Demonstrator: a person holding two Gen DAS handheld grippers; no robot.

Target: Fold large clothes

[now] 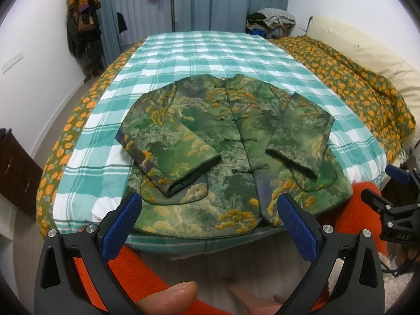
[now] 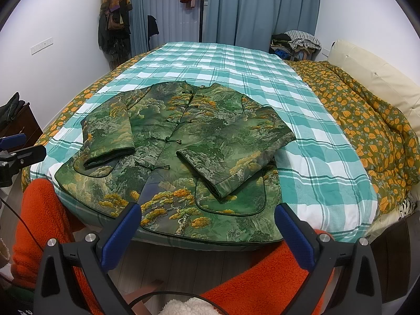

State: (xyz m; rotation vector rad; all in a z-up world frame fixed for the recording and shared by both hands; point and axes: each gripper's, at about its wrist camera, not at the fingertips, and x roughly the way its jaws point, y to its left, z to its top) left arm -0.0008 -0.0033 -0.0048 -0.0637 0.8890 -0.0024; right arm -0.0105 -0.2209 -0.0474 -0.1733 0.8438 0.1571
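A green jacket [image 1: 231,152] with a forest and orange-tree print lies flat, front up and buttoned, on the bed's near edge; it also shows in the right wrist view [image 2: 183,147]. Both sleeves are folded in across the chest. My left gripper [image 1: 207,207] is open and empty, just short of the jacket's hem. My right gripper [image 2: 207,218] is open and empty, also just short of the hem, to the right of the left one. The right gripper also shows at the right edge of the left wrist view [image 1: 393,197].
A teal and white checked sheet [image 1: 210,52] covers the bed. An orange-flowered duvet [image 2: 367,120] and cream pillow [image 2: 372,78] lie at the right. A dark drawer unit [image 1: 15,168] stands at the left. Clothes hang by blue curtains [image 2: 249,10]. The person's orange fleece sleeves [image 2: 39,223] are below.
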